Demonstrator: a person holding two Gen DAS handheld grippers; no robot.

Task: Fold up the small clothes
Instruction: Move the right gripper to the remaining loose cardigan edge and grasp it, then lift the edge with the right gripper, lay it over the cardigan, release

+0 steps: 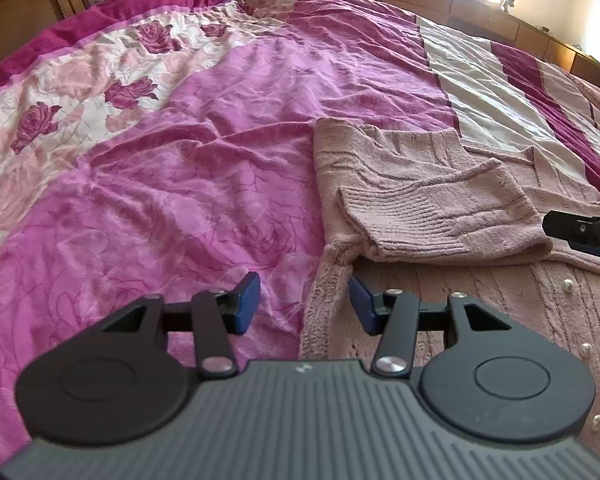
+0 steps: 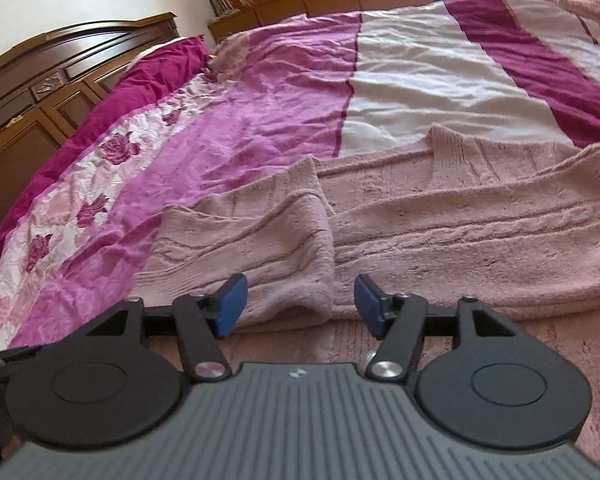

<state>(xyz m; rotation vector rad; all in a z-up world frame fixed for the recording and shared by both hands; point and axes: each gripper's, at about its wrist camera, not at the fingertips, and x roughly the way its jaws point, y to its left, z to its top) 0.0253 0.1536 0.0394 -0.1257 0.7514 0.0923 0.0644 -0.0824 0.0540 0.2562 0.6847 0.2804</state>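
Both grippers, left (image 1: 304, 304) and right (image 2: 298, 306), have fingers apart, holding nothing; pink cardigan (image 2: 440, 220) lies mid-frame, sleeves folded in

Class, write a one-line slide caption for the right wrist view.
Open right gripper poised over a pink knitted cardigan, sleeve folded across, on a floral bedspread.

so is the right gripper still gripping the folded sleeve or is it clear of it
Apart. The right wrist view shows the right gripper with its jaws spread, and the pink sleeve's cuff lies flat on the cardigan between the blue pads, neither pressing on it.
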